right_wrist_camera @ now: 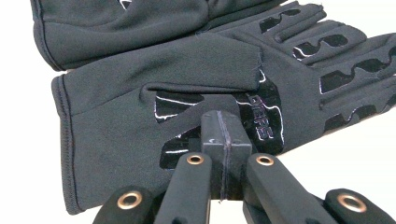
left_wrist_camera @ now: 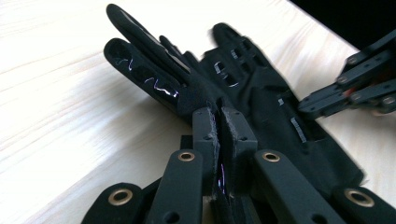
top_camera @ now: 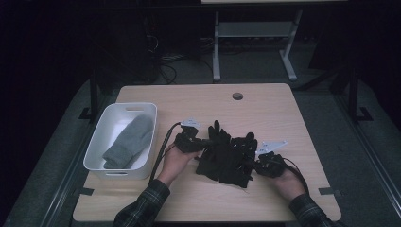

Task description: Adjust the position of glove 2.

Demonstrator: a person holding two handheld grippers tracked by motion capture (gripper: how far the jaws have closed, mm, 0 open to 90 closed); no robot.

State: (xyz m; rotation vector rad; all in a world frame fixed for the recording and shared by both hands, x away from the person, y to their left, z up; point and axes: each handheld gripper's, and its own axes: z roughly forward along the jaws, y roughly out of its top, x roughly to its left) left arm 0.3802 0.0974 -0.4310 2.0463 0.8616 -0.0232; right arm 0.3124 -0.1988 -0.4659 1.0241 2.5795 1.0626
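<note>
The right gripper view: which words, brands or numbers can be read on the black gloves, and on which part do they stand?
"DEPS" or similar: glossy letters on the palm of the black glove, read sideways, first letter partly hidden and unsure.
Wavy glossy marks on the glove fingers: pattern, no letters.
Other black glove: no readable text.

Count of things on the table
Two black gloves (top_camera: 227, 156), one grey mitten (top_camera: 130, 140), one white bin (top_camera: 106, 124), one wooden table (top_camera: 265, 113), and two grippers: left gripper (top_camera: 198, 143), right gripper (top_camera: 257, 165).
</note>
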